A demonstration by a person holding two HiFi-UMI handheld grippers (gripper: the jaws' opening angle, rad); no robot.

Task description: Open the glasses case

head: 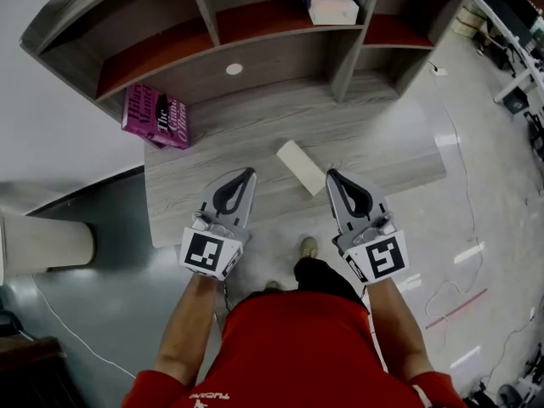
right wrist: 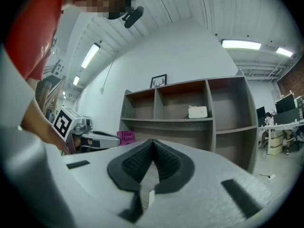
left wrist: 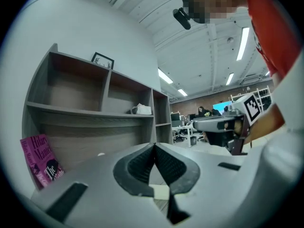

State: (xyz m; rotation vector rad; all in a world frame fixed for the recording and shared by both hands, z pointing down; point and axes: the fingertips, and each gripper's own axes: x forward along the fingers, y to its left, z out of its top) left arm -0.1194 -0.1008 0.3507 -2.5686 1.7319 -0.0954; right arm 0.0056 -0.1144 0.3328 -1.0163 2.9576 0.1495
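Glasses case untouched on desk; your left gripper, right gripper clenched, empty. Arrive closed, you may shove case away.

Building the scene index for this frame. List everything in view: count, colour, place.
glasses case: 1, cream-white, looks closed, lying on the desk between the two grippers' tips
book: 1, pink, propped at the desk's left end
tissue pack: 1, white, on a shelf, right of middle
round cap: 1, white, on the back panel above the desk
picture frame: 1, black, on top of the shelf unit
desk: 1, grey wood
shelf unit: 1, grey wood, at the desk's back
left gripper: 1, grey, jaws shut, empty, left of the case
right gripper: 1, grey, jaws shut, empty, right of the case
shirt: 1, red, on the person
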